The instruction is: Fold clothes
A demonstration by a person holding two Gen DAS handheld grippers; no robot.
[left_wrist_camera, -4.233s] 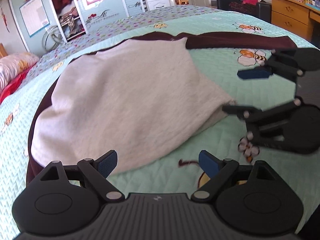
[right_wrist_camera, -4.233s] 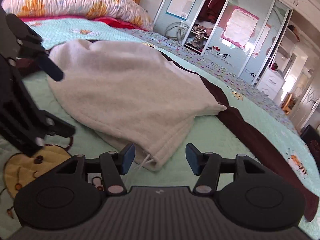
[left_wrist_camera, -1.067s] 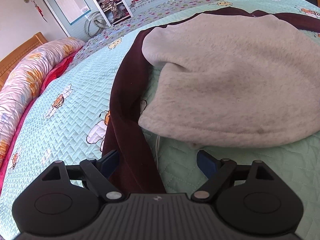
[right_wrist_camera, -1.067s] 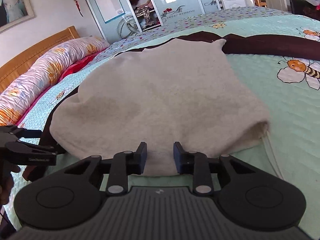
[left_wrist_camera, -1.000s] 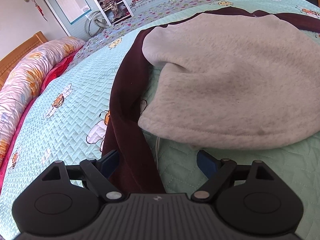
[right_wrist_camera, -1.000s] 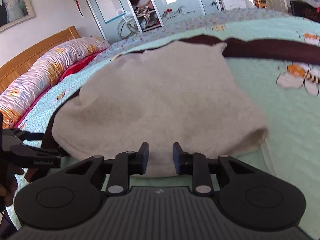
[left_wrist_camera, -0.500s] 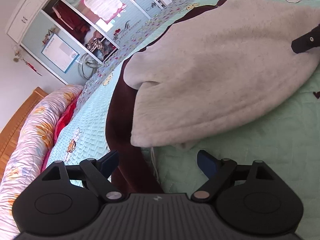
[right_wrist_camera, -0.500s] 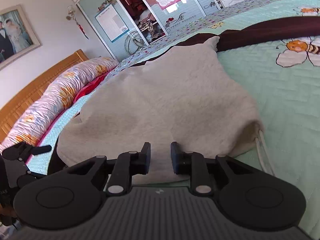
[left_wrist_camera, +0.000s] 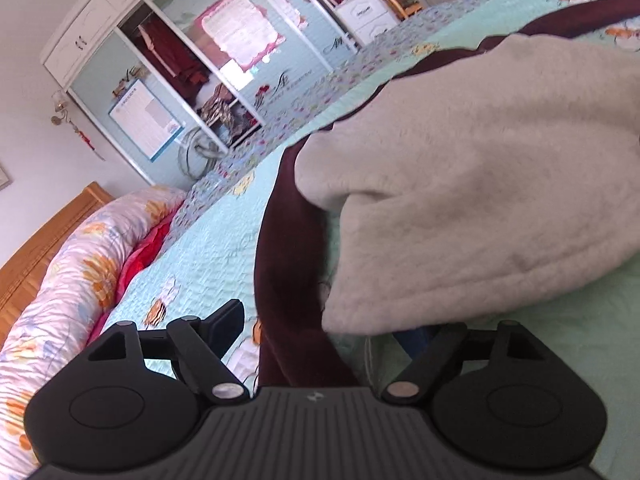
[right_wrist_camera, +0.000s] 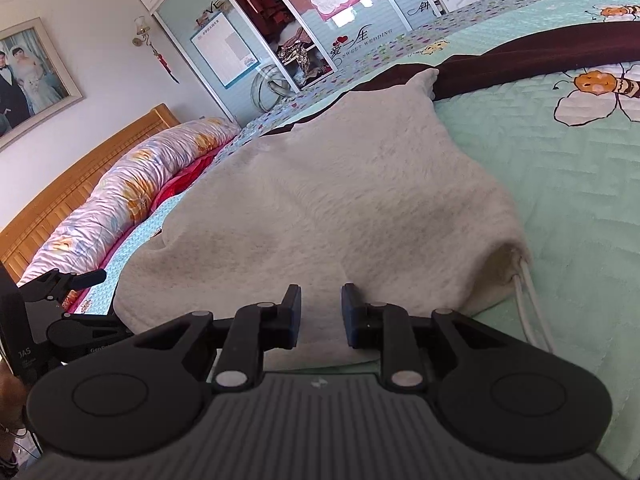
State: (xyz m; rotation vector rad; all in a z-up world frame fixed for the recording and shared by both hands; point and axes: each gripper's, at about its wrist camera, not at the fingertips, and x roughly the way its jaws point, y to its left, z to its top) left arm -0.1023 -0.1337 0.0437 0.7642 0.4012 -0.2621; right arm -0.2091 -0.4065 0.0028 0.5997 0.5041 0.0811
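The mint quilt [right_wrist_camera: 580, 184] carries the garment: its cream fleece body [right_wrist_camera: 328, 200] lies spread, long axis running near to far, with maroon sleeves [right_wrist_camera: 540, 60] trailing out at the far right and down the left side. Its near hem is what the coming fold likely turns on. The right gripper [right_wrist_camera: 320, 316] sits at that hem's middle, its narrowly parted jaws over the fleece, not visibly pinching it. The left gripper [left_wrist_camera: 320, 328] is at the near-left corner, jaws wide but closing, fleece edge and sleeve between them, ungripped.
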